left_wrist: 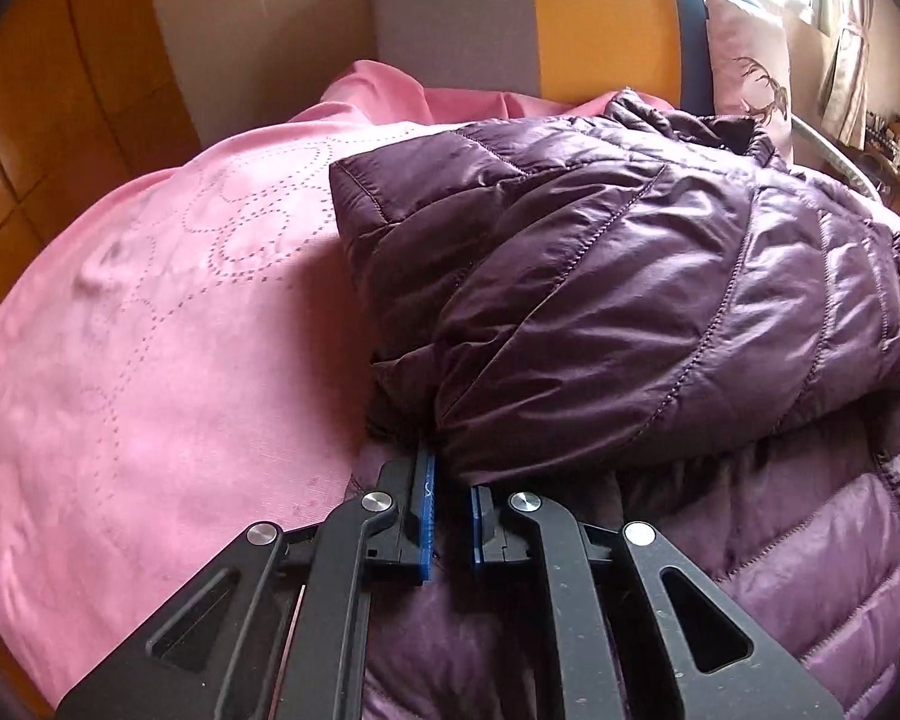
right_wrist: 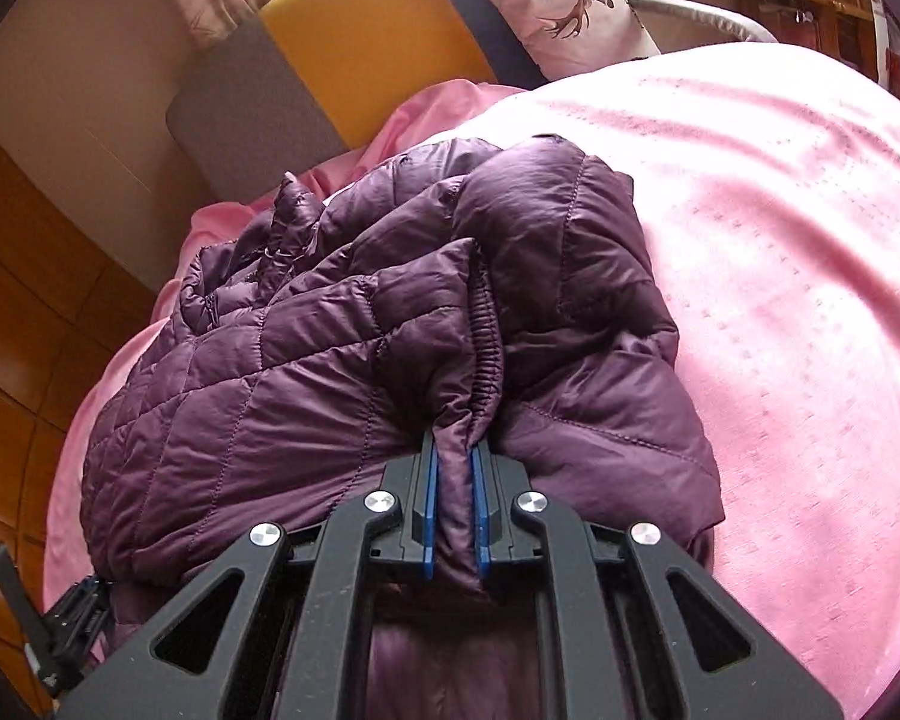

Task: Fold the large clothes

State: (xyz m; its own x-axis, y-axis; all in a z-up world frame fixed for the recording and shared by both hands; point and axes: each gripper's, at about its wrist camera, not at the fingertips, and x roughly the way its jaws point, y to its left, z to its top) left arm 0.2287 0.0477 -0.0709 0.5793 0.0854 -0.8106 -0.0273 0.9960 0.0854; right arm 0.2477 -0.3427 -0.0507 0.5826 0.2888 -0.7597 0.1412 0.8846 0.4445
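A dark purple quilted puffer jacket point(left_wrist: 600, 276) lies partly folded on a pink bedspread point(left_wrist: 150, 312). My left gripper point(left_wrist: 453, 468) sits at the jacket's folded near edge, its blue pads point(left_wrist: 427, 498) close together with fabric over their tips; whether they pinch it is unclear. In the right wrist view the jacket point(right_wrist: 306, 378) is bunched up, and my right gripper point(right_wrist: 453, 462) is shut on a fold of its elastic hem, which runs down between the blue pads point(right_wrist: 429, 504). The left gripper point(right_wrist: 75, 612) shows at the lower left there.
A grey and orange headboard point(left_wrist: 510, 12) and a deer-print pillow point(left_wrist: 750, 78) stand at the far end of the bed. Wooden floor point(right_wrist: 18, 300) lies to the left. Pink bedspread point(right_wrist: 780, 276) spreads to the jacket's right.
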